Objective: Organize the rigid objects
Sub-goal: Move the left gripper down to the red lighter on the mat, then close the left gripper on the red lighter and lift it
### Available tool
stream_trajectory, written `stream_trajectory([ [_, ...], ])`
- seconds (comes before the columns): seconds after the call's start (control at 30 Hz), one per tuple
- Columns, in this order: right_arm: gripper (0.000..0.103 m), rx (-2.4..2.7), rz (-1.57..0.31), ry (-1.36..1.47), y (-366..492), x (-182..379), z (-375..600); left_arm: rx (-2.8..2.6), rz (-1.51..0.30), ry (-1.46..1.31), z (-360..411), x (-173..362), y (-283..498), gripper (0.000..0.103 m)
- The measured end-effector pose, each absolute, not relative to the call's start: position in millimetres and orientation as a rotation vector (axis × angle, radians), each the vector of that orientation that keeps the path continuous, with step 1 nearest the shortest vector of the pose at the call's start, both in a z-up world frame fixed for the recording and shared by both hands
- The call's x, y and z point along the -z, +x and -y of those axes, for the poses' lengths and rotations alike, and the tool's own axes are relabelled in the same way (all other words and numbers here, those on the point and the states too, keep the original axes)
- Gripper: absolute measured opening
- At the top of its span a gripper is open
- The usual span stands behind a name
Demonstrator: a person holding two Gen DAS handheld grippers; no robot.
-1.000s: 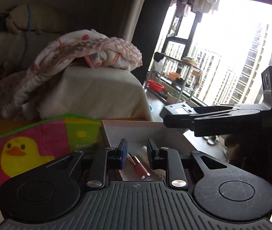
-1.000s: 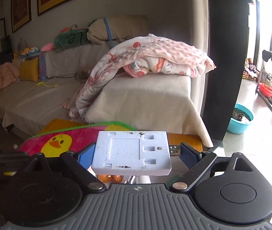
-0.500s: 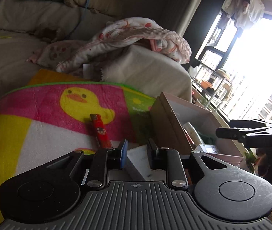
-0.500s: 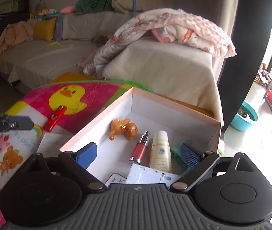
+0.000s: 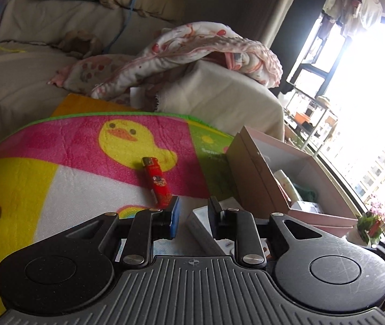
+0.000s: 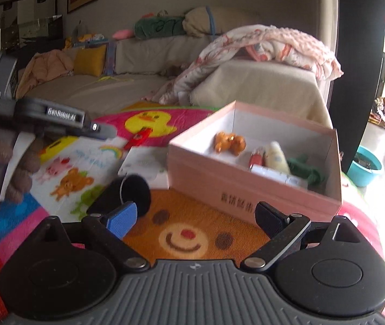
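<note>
A pink open box (image 6: 254, 189) sits on the cartoon play mat (image 6: 197, 230). It holds an orange toy figure (image 6: 230, 142), a red tube (image 6: 257, 158), a cream bottle (image 6: 277, 158), a white plug panel (image 6: 279, 174) and something green (image 6: 306, 173). My right gripper (image 6: 196, 219) hangs open in front of the box, nothing between its fingers. My left gripper (image 5: 193, 214) is shut and holds nothing, low over a flat white box (image 5: 200, 224). A red lighter (image 5: 156, 184) lies on the mat just beyond its left fingertip. The pink box (image 5: 257, 178) stands to its right.
A black cylinder (image 6: 127, 196) lies on its side close to my right gripper's blue pad. A gloved hand (image 6: 21, 173) holds the left gripper's handle at the left. Behind the mat are a beige sofa (image 6: 260, 86) with a blanket (image 6: 268, 43), and a teal basin (image 6: 365, 165) on the floor.
My right gripper let the white plug panel go into the pink box, then drew back and down. My left gripper swung left from the box towards the lighter and stayed shut.
</note>
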State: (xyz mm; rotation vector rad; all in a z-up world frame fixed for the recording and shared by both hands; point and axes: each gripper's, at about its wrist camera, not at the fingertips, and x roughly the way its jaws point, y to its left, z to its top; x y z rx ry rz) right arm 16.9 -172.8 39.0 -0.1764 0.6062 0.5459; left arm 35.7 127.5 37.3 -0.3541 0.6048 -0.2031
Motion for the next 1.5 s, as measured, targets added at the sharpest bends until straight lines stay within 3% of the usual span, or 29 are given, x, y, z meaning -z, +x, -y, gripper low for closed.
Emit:
stream_trajectory([
  [0.4,0.095,-0.550,-0.735,-0.089,16.4,-3.7,173.8,0.270,-0.686,-0.372,-109.3,-13.5,94.8,0.024],
  [0.67,0.095,-0.555,-0.736,-0.081,17.8,-5.0,174.6,0.435,-0.748,-0.317,-97.7,-16.3,75.9,0.025],
  [0.8,0.095,-0.549,-0.734,-0.098,17.7,-4.8,171.9,0.152,-0.636,-0.151,-100.1,-29.0,76.8,0.025],
  [0.93,0.095,-0.545,-0.732,-0.107,17.0,-4.4,171.1,-0.015,-0.680,-0.110,-110.7,-19.8,112.2,0.025],
  [1.13,0.095,-0.543,-0.731,-0.106,17.1,-4.2,171.0,-0.025,-0.719,-0.080,-106.1,-11.8,136.4,0.039],
  [1.5,0.095,-0.563,-0.658,-0.075,8.4,-11.4,178.3,0.129,-0.691,-0.024,-93.7,-6.0,93.5,0.031],
])
